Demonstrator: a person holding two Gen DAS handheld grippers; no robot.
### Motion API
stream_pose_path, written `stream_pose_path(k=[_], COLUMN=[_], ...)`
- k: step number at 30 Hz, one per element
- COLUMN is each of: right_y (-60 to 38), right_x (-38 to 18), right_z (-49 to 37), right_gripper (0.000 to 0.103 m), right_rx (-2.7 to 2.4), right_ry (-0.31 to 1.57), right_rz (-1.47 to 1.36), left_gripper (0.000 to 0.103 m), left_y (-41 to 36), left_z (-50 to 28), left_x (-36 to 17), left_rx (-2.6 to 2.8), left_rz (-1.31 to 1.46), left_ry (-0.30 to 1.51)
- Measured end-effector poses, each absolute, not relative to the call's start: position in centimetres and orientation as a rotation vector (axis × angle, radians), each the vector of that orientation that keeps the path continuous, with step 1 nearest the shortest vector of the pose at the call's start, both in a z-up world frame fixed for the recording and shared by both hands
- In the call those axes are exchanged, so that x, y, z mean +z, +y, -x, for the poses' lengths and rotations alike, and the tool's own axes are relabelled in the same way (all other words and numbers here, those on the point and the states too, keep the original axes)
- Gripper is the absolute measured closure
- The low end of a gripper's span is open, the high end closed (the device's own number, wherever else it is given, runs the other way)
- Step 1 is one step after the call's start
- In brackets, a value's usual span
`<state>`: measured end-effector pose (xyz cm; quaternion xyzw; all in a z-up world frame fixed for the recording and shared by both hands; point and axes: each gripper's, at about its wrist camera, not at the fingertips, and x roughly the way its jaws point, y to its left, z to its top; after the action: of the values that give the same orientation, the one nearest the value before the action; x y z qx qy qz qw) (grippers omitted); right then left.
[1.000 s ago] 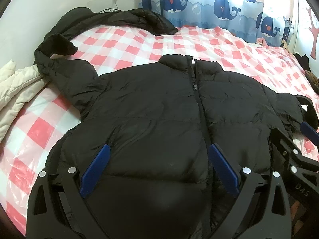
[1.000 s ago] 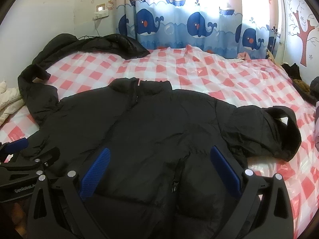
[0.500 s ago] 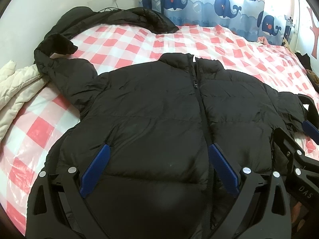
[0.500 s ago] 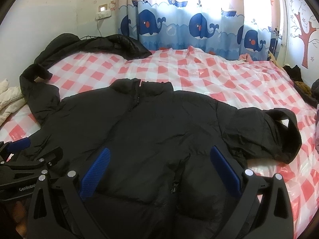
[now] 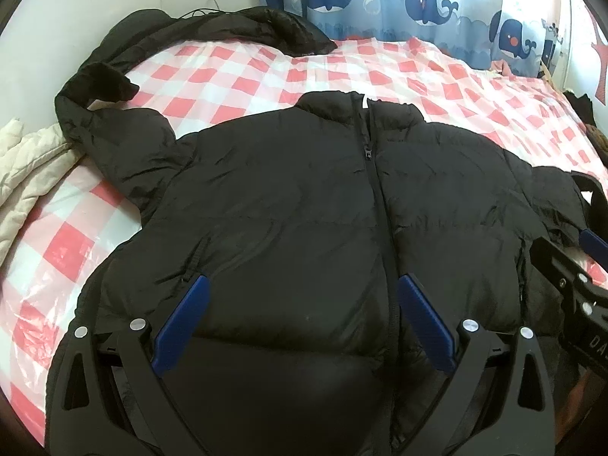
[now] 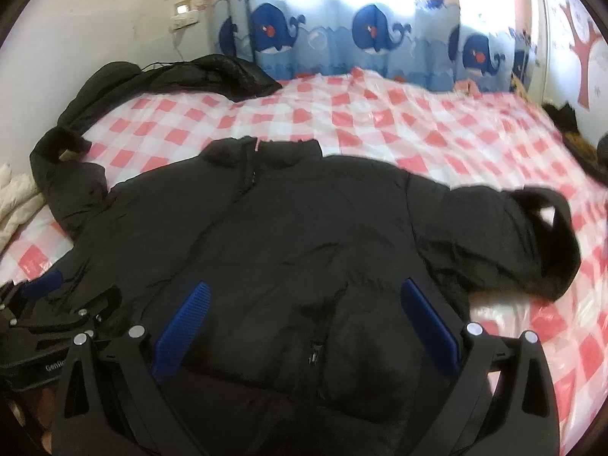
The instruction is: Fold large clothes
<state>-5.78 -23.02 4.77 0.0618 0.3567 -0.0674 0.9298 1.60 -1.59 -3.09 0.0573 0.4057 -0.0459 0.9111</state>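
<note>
Jacket: a black puffer jacket [image 5: 288, 197] lies front-up and zipped on the bed [image 5: 235, 72], collar toward the whale curtain [image 5: 418, 3], hem toward both cameras
Sleeves: one sleeve [image 5: 110, 133] reaches out to the bed's left edge with its cuff curled back; the other sleeve [image 6: 532, 243] lies out to the right, its cuff bent round in a loop
Left gripper: the left gripper [image 5: 300, 304] hangs over the lower front of the jacket, blue fingers [image 5: 182, 319] spread wide, nothing between them; the zip runs just inside its right-hand finger
Right gripper: the right gripper [image 6: 304, 307] hangs over the lower right front panel, fingers [image 6: 425, 315] likewise wide apart and holding nothing; a pocket zip pull shows on the fabric between them
Contact: cannot tell whether either set of fingertips touches the fabric
Relative to each other: each gripper shows at the edge of the other's view, side by side along the hem end
Bed cover: red-and-white check under a clear plastic sheet
Other clothes: a second dark jacket [image 5: 228, 26] lies along the far left corner by the wall; a cream quilted garment [image 5: 26, 167] sits at the left edge beside the curled cuff
</note>
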Motion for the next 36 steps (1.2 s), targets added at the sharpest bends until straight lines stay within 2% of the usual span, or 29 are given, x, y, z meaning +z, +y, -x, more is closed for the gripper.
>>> stream_pose_path(k=[36], right_y=[-21.0], right_x=[4.2], right_z=[5.6], right_gripper=[0.007], right_rx=[-0.106], right_ry=[0.745], right_rz=[-0.085], left_gripper=[0.008], left_y=[-1.8], left_z=[-1.6], left_x=[-3.2], left_rx=[-0.094], left_rz=[-0.124], left_ry=[0.837])
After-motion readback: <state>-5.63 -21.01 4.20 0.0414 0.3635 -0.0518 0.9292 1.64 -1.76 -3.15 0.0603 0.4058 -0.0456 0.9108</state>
